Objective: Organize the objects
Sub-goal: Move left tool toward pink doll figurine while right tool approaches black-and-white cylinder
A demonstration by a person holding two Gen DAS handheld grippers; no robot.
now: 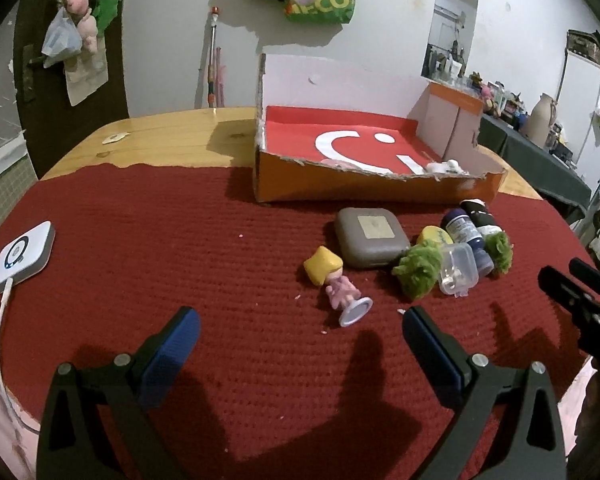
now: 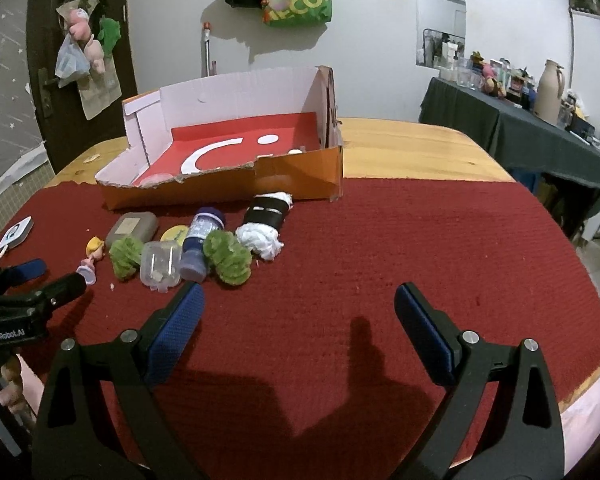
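1. Barely started, by the look of it. The orange cardboard box (image 1: 380, 190) sits at the back of the red mat (image 1: 180, 240) on the worktop, and only a couple of small things seem to be in it: something pinkish and a small white item peeking over the torn front wall. Can't tell what they are.

2. Pretty much everything else sits in a cluster on the mat just in front of the box: a little doll with yellow hair (image 1: 334, 282) lying on its side, a grey square case (image 1: 370, 240), a yellow round thing (image 1: 434, 236), two green pom-poms (image 2: 226, 258), a clear plastic tub (image 1: 458, 270), a blue bottle (image 2: 200, 246) and a black-and-white bundle (image 2: 266, 218).

3. The left hand-held gripper (image 1: 300, 330) hovers low over the mat, fingers spread wide, nothing between them. The doll is the closest item to it.

4. The right hand-held gripper (image 2: 298, 302) is likewise wide apart and empty, with the pom-pom and tub just beyond its left finger.

5. So what's left is basically the whole pile, assuming the box is where it all goes.
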